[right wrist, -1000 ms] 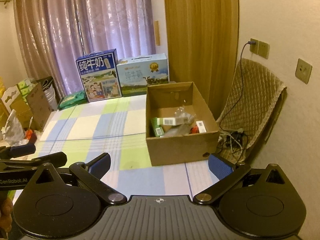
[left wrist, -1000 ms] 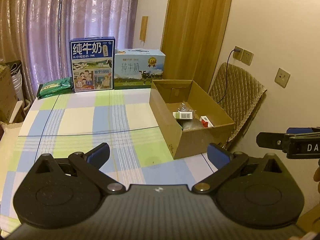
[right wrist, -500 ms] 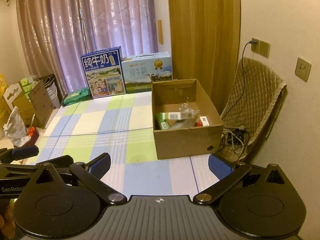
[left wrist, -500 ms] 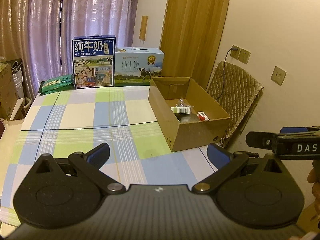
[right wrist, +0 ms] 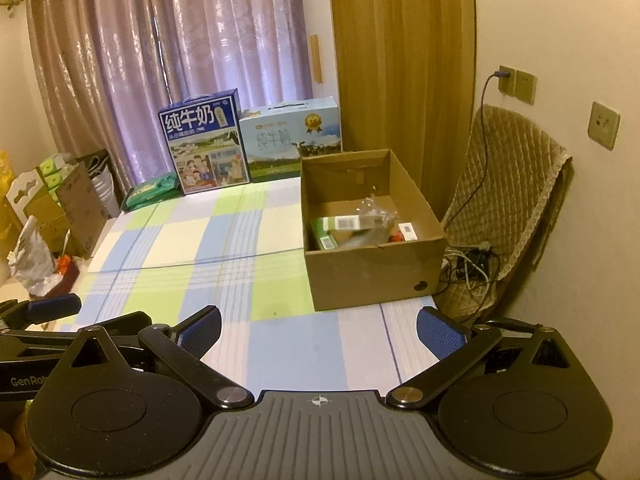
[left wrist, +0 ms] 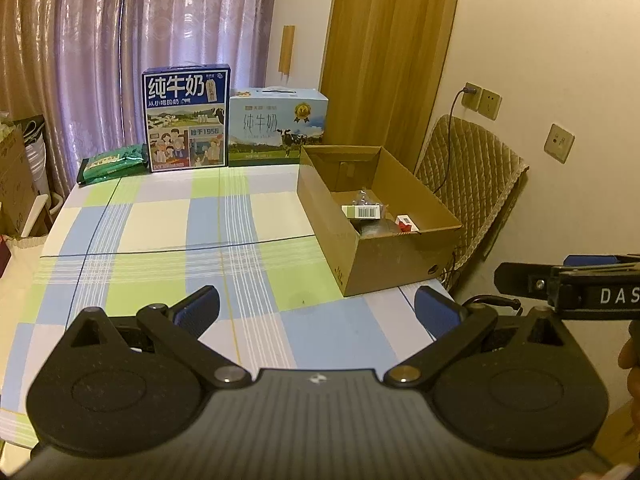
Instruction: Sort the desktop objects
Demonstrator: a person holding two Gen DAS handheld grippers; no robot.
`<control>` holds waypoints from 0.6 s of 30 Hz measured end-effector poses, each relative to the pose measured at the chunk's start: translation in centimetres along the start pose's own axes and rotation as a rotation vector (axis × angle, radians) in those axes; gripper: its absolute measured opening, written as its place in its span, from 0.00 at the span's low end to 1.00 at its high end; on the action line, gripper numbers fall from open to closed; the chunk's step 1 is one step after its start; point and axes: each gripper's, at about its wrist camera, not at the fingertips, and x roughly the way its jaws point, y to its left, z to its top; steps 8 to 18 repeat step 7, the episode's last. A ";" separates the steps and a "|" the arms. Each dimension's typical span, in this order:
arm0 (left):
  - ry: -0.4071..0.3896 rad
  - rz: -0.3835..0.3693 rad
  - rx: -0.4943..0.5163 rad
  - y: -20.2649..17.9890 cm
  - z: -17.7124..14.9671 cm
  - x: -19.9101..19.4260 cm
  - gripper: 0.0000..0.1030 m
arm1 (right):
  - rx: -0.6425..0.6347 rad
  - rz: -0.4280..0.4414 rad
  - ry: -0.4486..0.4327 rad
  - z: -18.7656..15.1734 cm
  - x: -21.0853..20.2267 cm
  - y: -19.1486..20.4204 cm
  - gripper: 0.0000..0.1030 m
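Observation:
An open cardboard box (left wrist: 396, 258) (right wrist: 372, 276) stands at the right edge of the checked tablecloth (left wrist: 180, 240) (right wrist: 192, 248). Inside it lie a green-and-white carton (left wrist: 361, 212) (right wrist: 340, 225), crumpled clear plastic (right wrist: 372, 210) and a small red-and-white pack (left wrist: 405, 222) (right wrist: 406, 231). My left gripper (left wrist: 316, 308) hangs open and empty above the near part of the table. My right gripper (right wrist: 318, 324) is open and empty too, in front of the box. Each gripper shows at the edge of the other's view.
Two milk cartons, dark blue (left wrist: 186, 118) (right wrist: 204, 142) and pale blue (left wrist: 278, 124) (right wrist: 290, 140), stand at the table's far edge beside a green packet (left wrist: 112, 162) (right wrist: 152, 192). A padded chair (left wrist: 472, 176) (right wrist: 508, 208) with cables sits right of the table. Boxes and bags (right wrist: 52, 216) are piled at the left.
Both grippers have drawn back and up from the table, so the box and cartons look smaller and farther. Both stay open and empty.

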 end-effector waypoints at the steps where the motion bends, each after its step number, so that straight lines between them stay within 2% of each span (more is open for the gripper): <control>1: 0.002 0.000 -0.004 0.1 -0.1 0.1 0.99 | 0.000 -0.002 0.001 0.0 0.0 -0.1 0.98; 7: -0.014 0.019 -0.037 0.6 -0.4 0.1 0.99 | 0.007 -0.006 0.005 -0.5 0.3 -0.4 0.98; 18: -0.014 0.019 -0.037 0.6 -0.4 0.1 0.99 | 0.007 -0.006 0.005 -0.5 0.3 -0.4 0.98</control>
